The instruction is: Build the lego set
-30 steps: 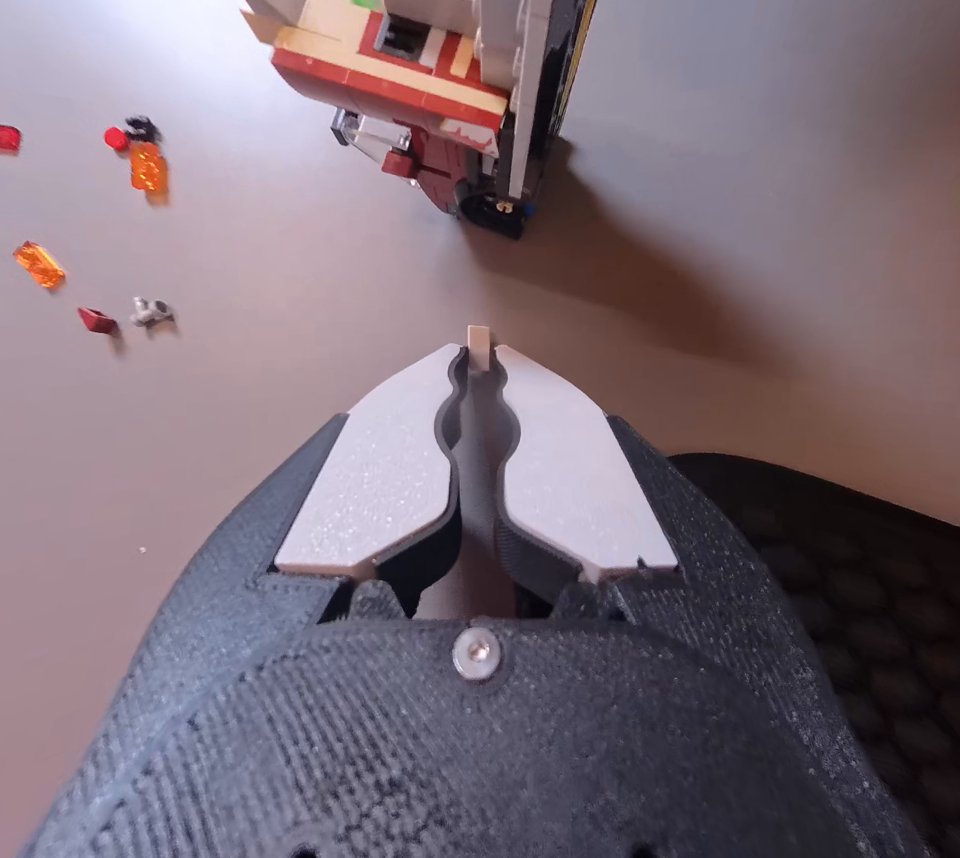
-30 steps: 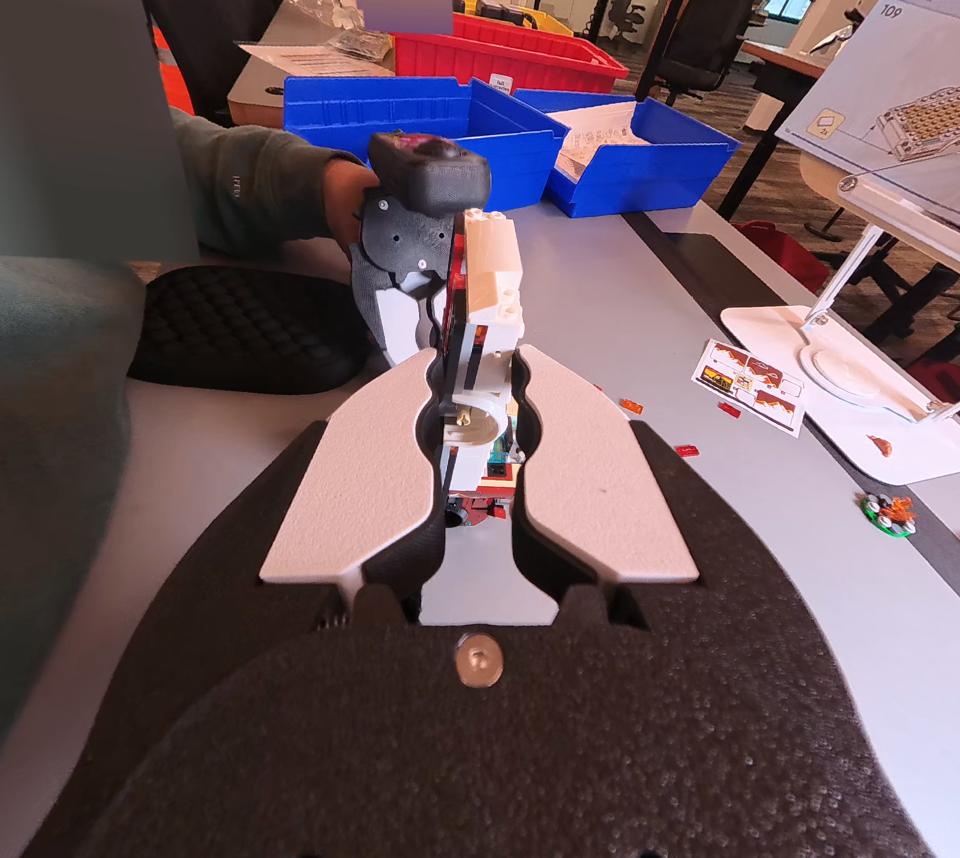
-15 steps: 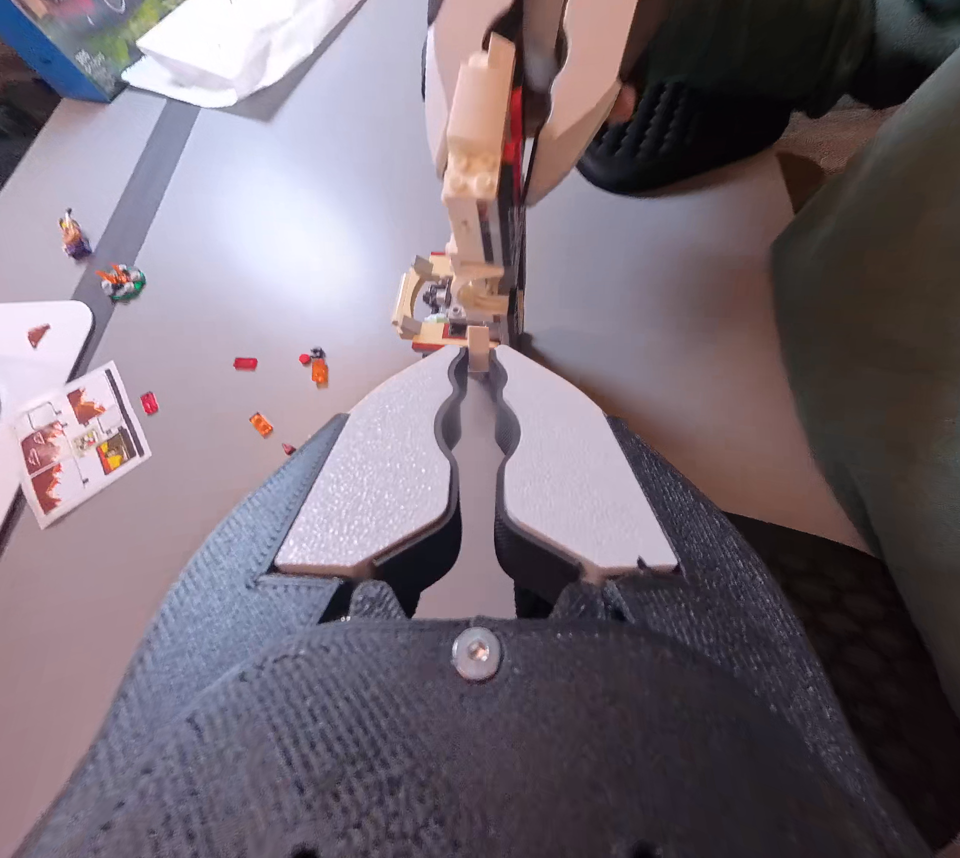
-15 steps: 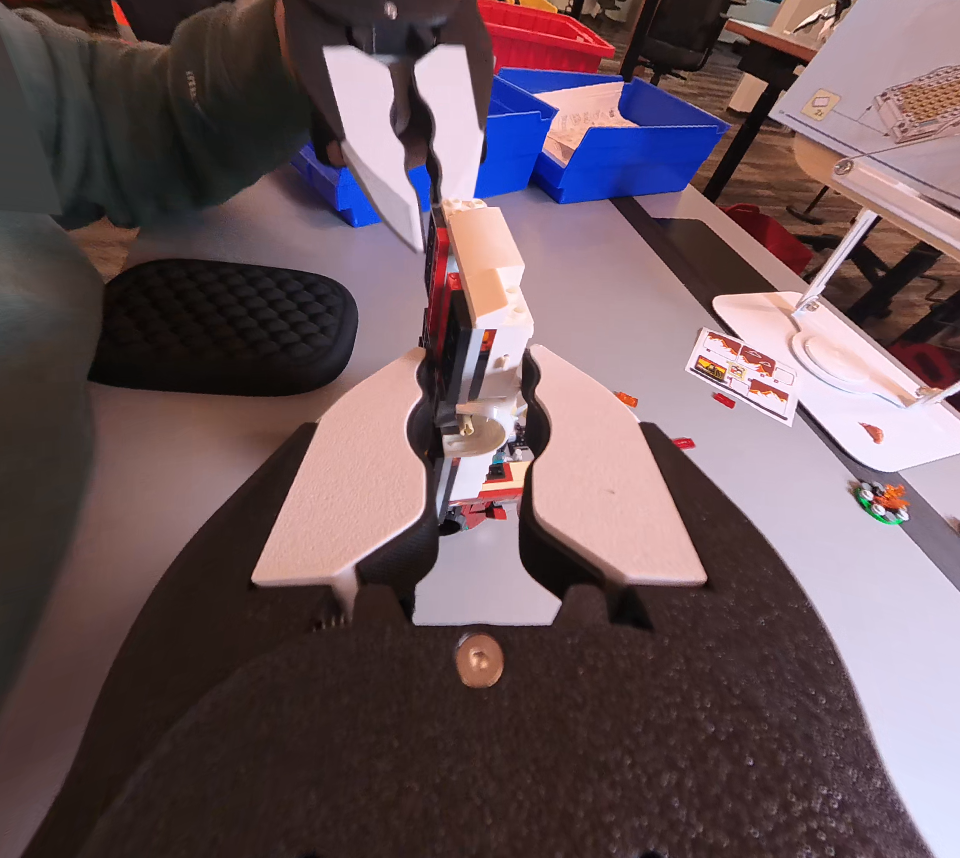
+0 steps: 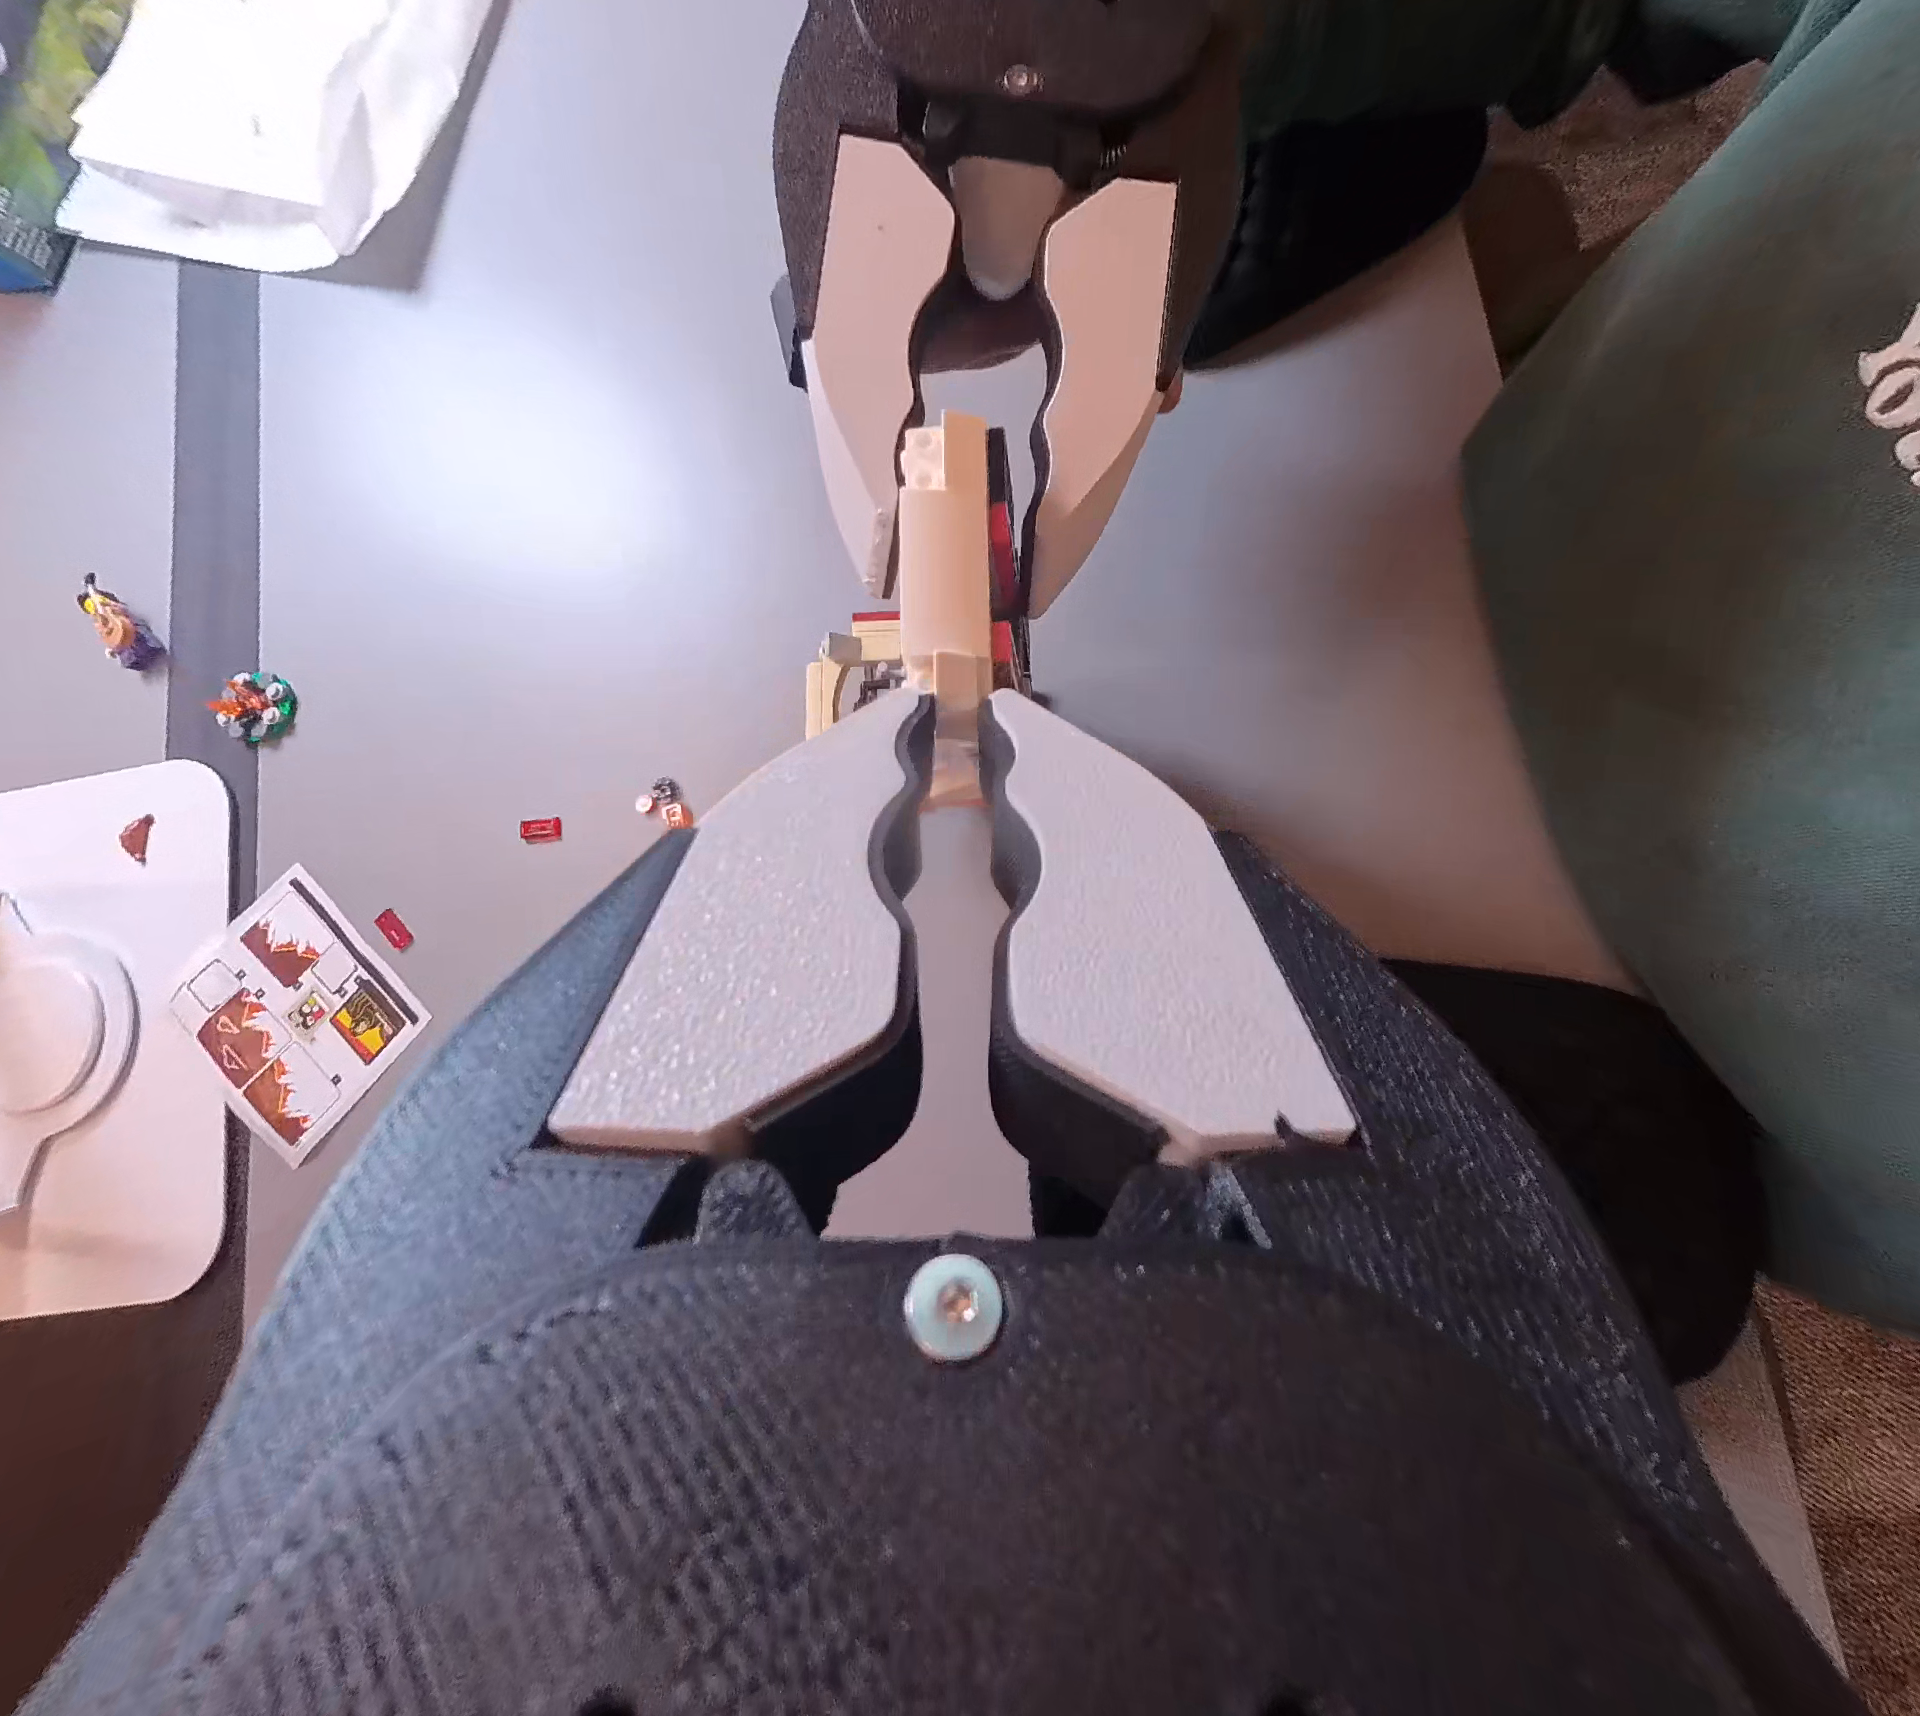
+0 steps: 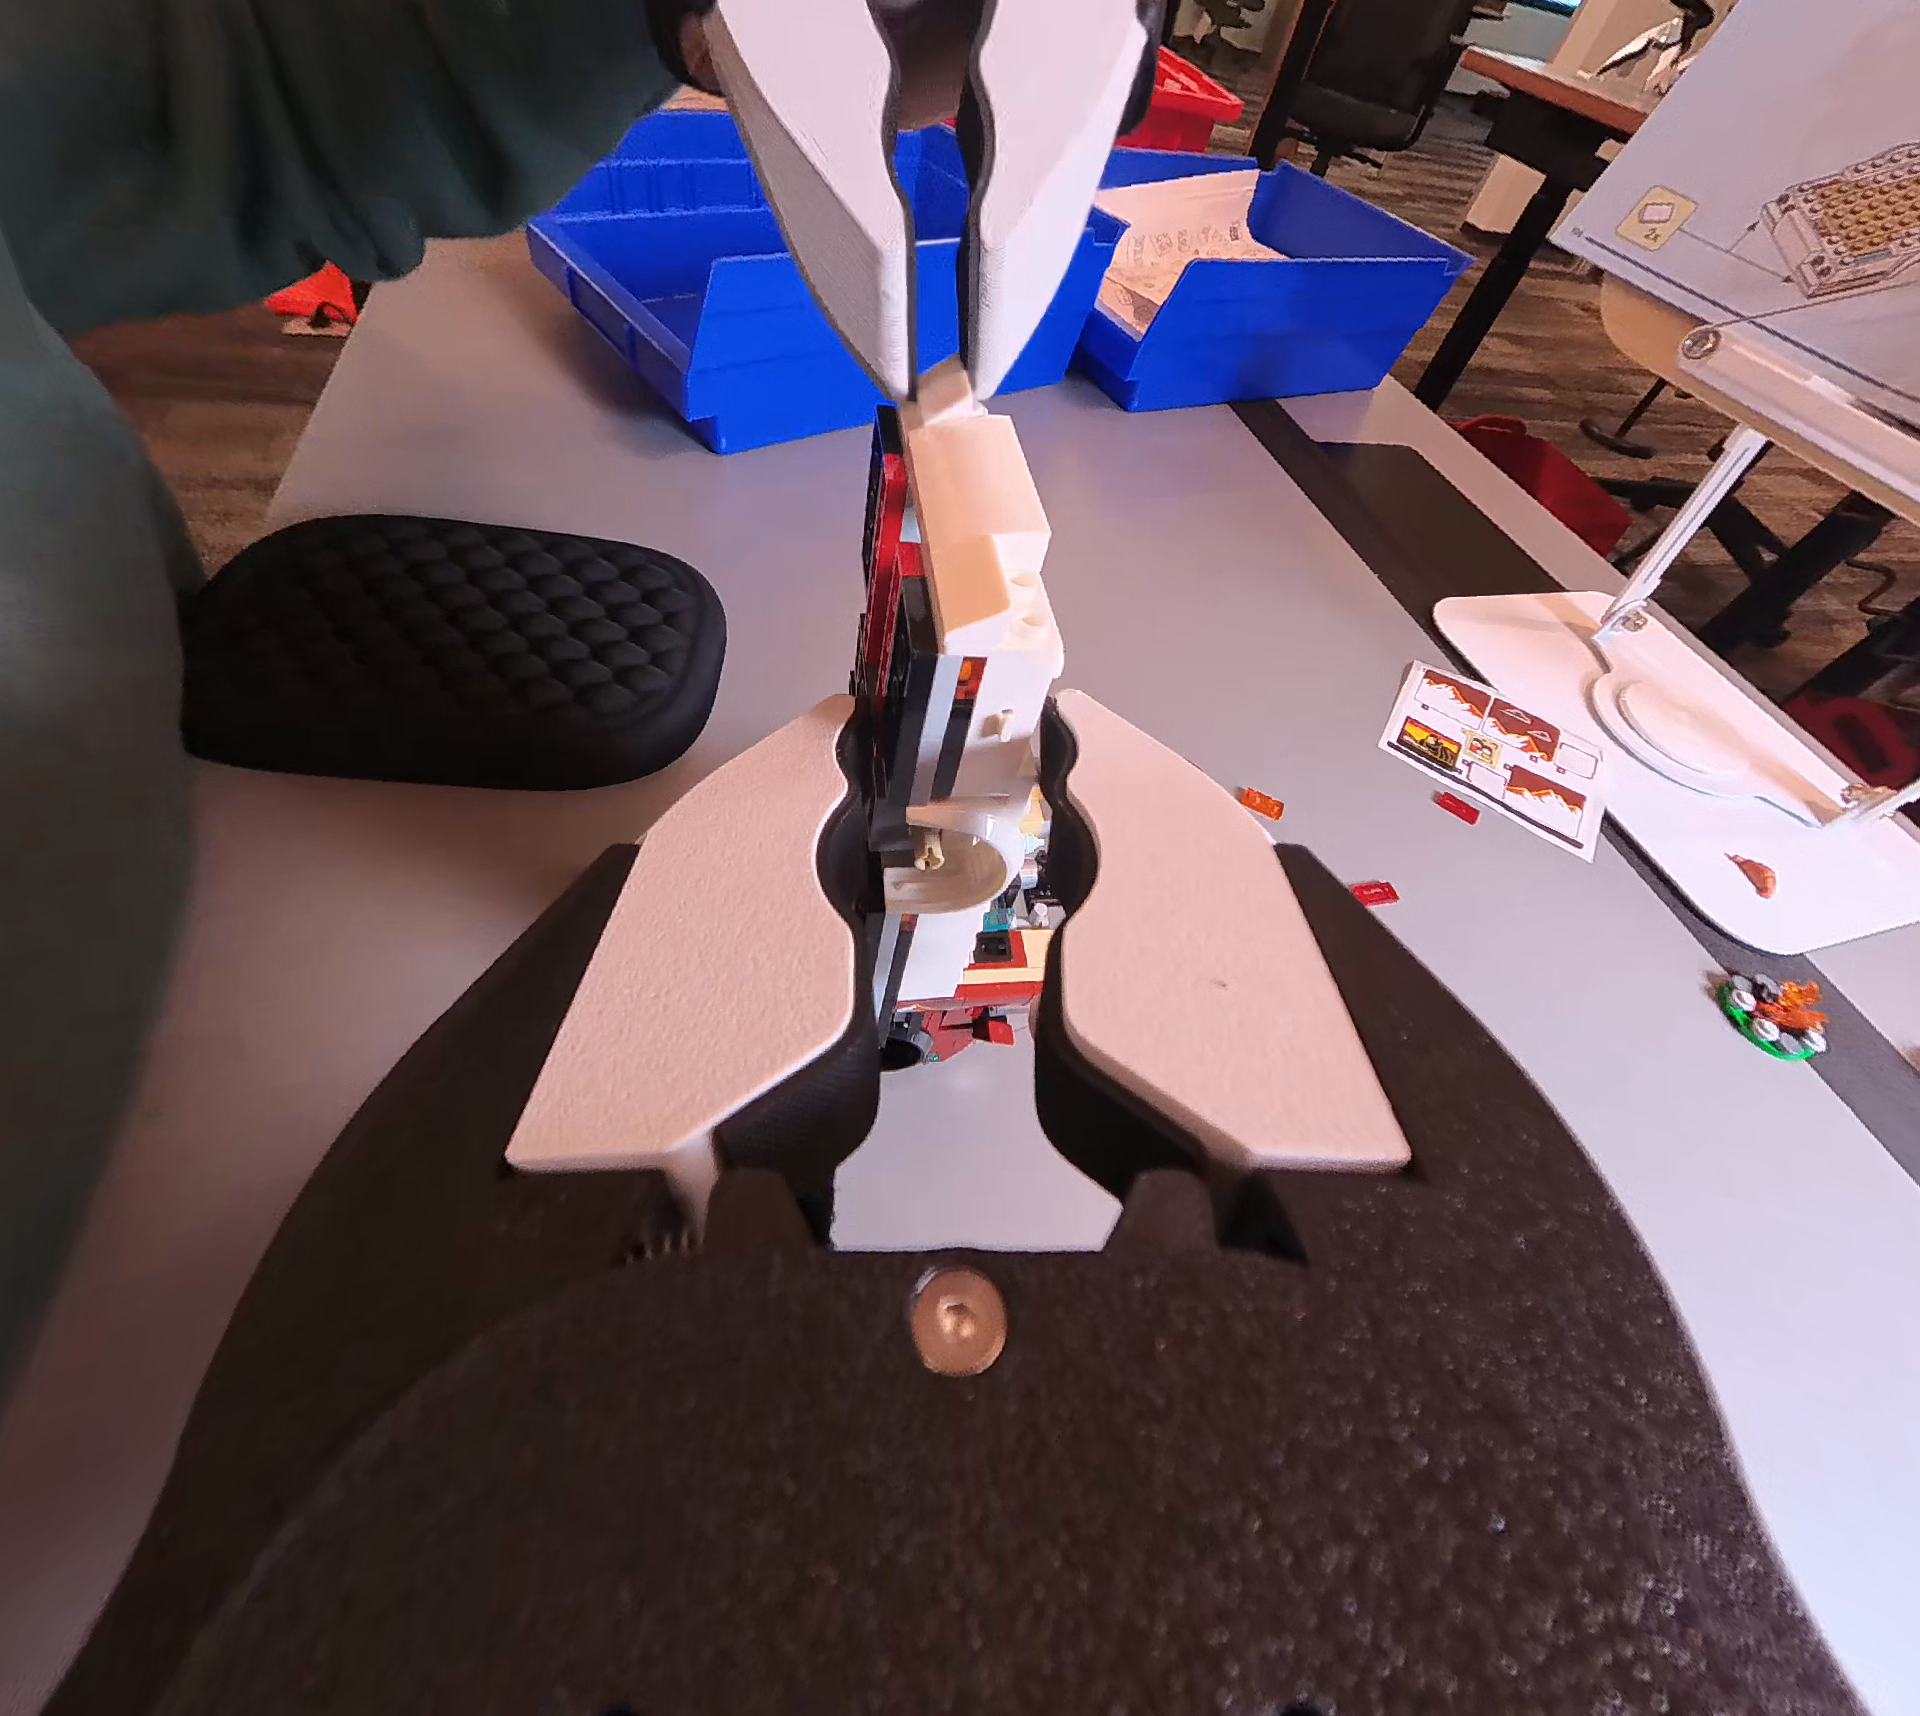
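- The lego model (image 6: 961,731) is already a tall, dense stack of white, tan, dark red and black parts, so much of the build looks done. It stands on end near the middle of the grey tabletop (image 6: 1195,544), its lower end down on the surface.
- The right gripper (image 6: 951,793) is closed partway around the model's middle, with a jaw pressed against each side to hold it upright.
- The left gripper (image 5: 956,731) is pinched nearly shut on a small tan piece (image 5: 954,679). In the right wrist view that piece meets the model's top end at a slant and does not look fully seated.
- My judgement: the step in hand is pressing this tan piece home, and it is not finished.
- Work remains. Loose red and orange bits (image 6: 1259,802) lie scattered toward the right edge of the tabletop, just beside a sticker sheet (image 6: 1491,757) that has some stickers left on it.
- A small green-and-orange sub-build (image 6: 1771,1012) sits apart near the right edge, not joined to the model.
- An instruction booklet (image 6: 1787,139) stands open on a white stand (image 6: 1662,731) at the right edge, which suggests pages are left to follow.
- Blue bins (image 6: 1278,316) sit along the far edge and a black pad (image 6: 447,648) near the left edge. I cannot tell how many parts the bins hold.
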`<state>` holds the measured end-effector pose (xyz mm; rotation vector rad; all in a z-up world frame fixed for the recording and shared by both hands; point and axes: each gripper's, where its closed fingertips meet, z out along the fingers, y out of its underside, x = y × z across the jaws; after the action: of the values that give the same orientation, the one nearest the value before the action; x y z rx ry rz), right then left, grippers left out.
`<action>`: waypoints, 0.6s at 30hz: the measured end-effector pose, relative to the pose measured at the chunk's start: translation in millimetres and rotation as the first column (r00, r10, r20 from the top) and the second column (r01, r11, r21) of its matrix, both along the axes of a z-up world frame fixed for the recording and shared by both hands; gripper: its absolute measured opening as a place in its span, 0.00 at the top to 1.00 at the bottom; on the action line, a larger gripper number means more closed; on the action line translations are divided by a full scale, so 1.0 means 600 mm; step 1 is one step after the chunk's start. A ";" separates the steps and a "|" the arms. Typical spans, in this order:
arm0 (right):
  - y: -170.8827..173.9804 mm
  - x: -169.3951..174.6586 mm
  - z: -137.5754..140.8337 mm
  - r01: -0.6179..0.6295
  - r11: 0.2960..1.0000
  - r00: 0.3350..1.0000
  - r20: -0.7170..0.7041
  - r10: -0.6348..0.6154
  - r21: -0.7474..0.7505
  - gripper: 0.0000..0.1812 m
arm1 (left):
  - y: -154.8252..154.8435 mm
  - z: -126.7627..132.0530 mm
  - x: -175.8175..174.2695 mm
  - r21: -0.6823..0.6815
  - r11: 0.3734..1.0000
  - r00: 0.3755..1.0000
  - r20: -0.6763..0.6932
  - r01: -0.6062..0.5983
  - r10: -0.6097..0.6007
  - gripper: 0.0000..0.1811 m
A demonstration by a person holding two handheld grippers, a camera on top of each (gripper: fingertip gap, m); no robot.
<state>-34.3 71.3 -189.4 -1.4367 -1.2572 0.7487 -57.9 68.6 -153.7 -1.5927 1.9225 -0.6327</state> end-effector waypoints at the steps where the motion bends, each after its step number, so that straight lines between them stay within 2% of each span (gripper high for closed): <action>1: 0.000 0.000 0.000 0.000 1.000 1.000 0.001 0.000 0.001 0.83 | 0.000 0.001 0.001 -0.009 1.000 1.000 -0.007 0.005 -0.005 0.96; 10: 0.001 0.001 0.000 -0.004 1.000 1.000 -0.004 0.004 -0.006 0.83 | 0.001 -0.003 0.003 -0.027 0.999 0.998 -0.053 0.028 -0.030 0.95; 18: 0.001 0.001 0.000 -0.004 1.000 1.000 -0.005 0.004 -0.006 0.83 | -0.004 0.002 0.004 -0.036 0.999 0.999 -0.022 0.035 -0.036 0.92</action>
<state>-33.5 71.8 -189.6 -1.4370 -1.2550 0.7585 -55.4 66.4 -152.3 -1.5973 1.9698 -0.6696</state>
